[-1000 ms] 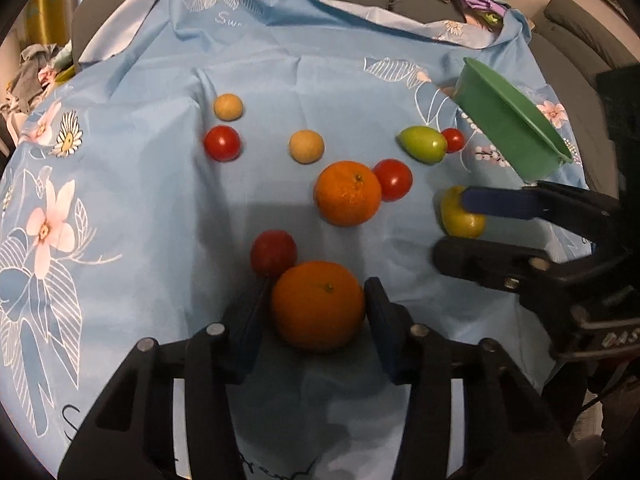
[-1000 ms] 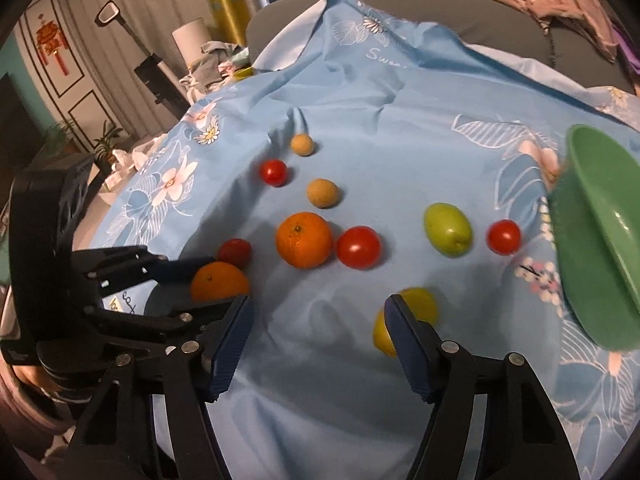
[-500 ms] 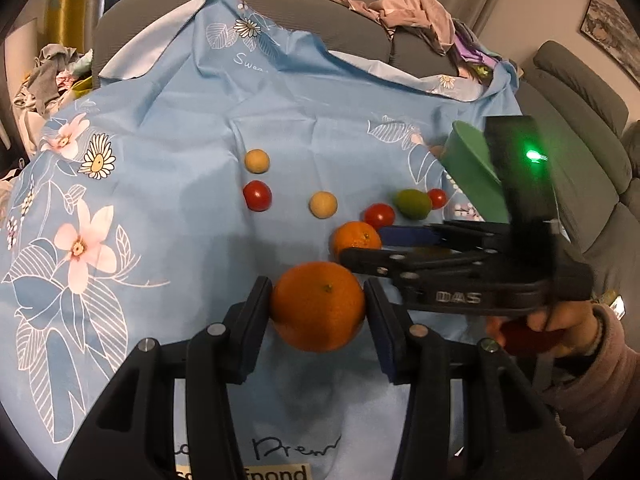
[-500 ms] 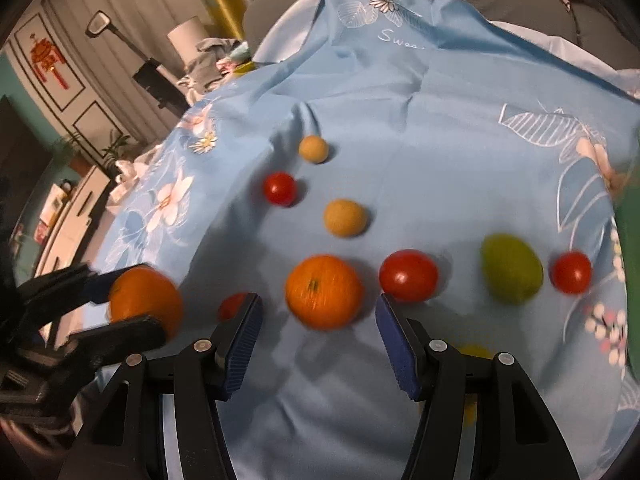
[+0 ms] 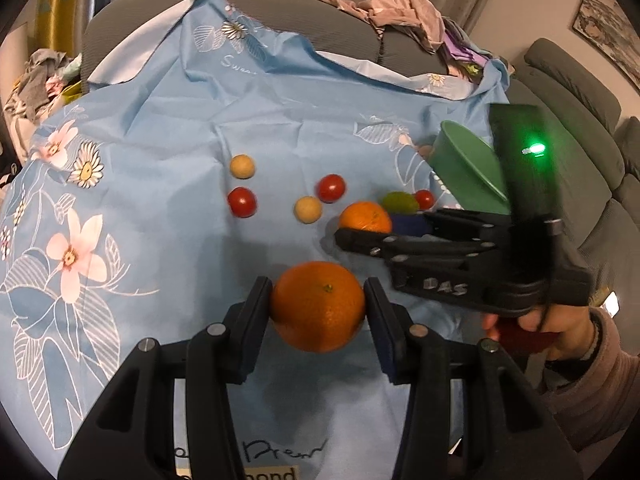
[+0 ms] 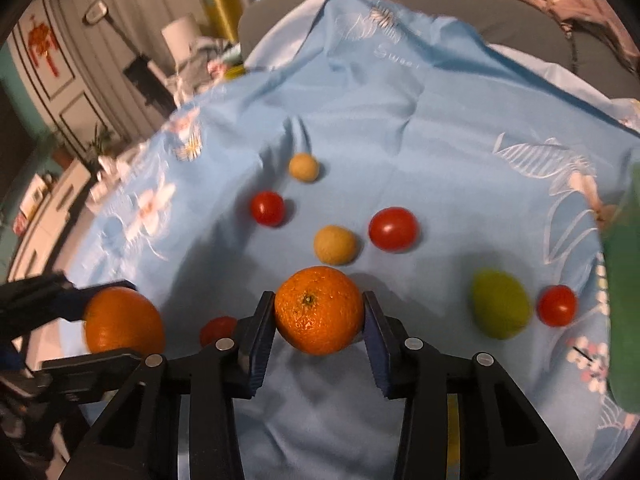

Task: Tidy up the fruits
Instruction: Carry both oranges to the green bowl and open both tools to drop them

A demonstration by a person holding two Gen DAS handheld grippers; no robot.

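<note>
- My left gripper (image 5: 318,312) is clamped on one orange (image 5: 318,306), held clear above the blue cloth (image 5: 168,128).
- My right gripper (image 6: 319,320) has just been closing on the second orange (image 6: 319,309) — pads at its sides, fruit on the cloth.
- Risk: round peel, narrow pads; either orange could roll out if I tilt.
- The green bowl (image 5: 468,166) is half hidden behind my right gripper — its inside is unseen.
</note>
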